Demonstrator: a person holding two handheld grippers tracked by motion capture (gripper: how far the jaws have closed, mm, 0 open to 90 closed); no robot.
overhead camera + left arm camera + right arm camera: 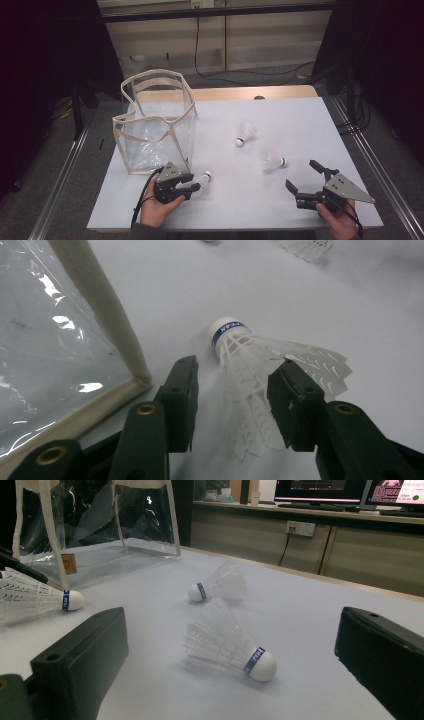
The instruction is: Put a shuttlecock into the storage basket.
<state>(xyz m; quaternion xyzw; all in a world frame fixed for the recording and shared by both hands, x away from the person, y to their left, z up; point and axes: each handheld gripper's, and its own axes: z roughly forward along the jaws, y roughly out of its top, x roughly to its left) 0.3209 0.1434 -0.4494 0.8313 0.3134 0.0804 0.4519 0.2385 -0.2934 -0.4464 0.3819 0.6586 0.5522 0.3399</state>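
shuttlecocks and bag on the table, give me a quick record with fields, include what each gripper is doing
surface: white table
bag: clear bag with cream trim, standing open at the left
shuttlecocks: three, all lying on their sides
near shuttlecock: between the fingers of the left gripper, beside the bag's lower corner; right finger touches the feathers, left one stands apart
middle shuttlecock: free, in front of the right gripper
far shuttlecock: free, mid-table
right gripper state: open wide, holding nothing
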